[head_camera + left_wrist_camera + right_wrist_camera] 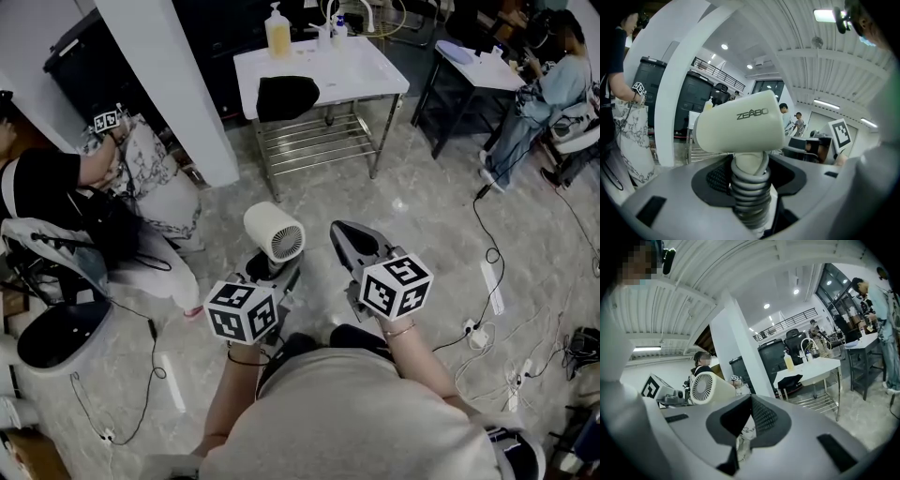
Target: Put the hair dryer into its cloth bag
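The left tongs (274,269) are clamped on the handle of a cream plastic hair dryer (274,231), whose round barrel stands just above the jaws. A grey coiled cord (749,185) wound round the handle covers nearly all of it, and the handle's lower end is lost between the jaws. The right tongs (345,239), just right of the dryer and apart from it, have their jaws together on nothing. The marker cubes hide both hands.

Both forearms reach forward from the chest, side by side, with the tongs tipped slightly down.

Far left of the tongs, a person holds a white patterned cloth bag (155,192). A white square pillar (178,84) rises ahead of the left tongs. Well ahead, a black cloth bundle (286,97) lies on a white metal table (375,75); its shape is too slumped to read. Far right, the frame's edge cuts off a seated person in light blue (548,94).
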